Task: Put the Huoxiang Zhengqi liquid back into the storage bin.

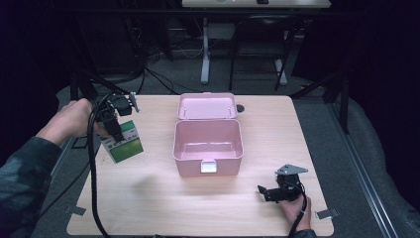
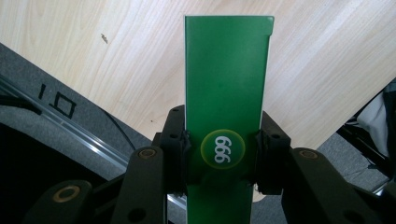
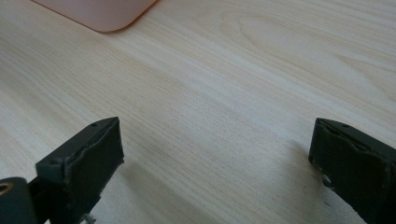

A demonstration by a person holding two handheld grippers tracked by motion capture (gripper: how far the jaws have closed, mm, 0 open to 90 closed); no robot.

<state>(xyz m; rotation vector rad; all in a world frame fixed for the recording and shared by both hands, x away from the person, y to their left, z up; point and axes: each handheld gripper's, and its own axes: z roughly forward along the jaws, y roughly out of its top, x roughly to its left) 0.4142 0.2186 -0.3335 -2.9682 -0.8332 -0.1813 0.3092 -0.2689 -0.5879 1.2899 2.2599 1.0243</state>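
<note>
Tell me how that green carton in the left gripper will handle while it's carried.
The green carton looks stiff: its flat faces and edges stay straight with the left gripper clamped across its narrow sides. It is probably light, since it hangs clear of the table on that pinch alone. Its glossy card may slip if the jaws loosen.

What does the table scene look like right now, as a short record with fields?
left gripper: shut on the green box, held above the table
right gripper: open, nothing between its jaws, low over the table near its right front
pink case: mid-table, lid open, nothing visible inside
green box position: left of the pink case, apart from it
</note>
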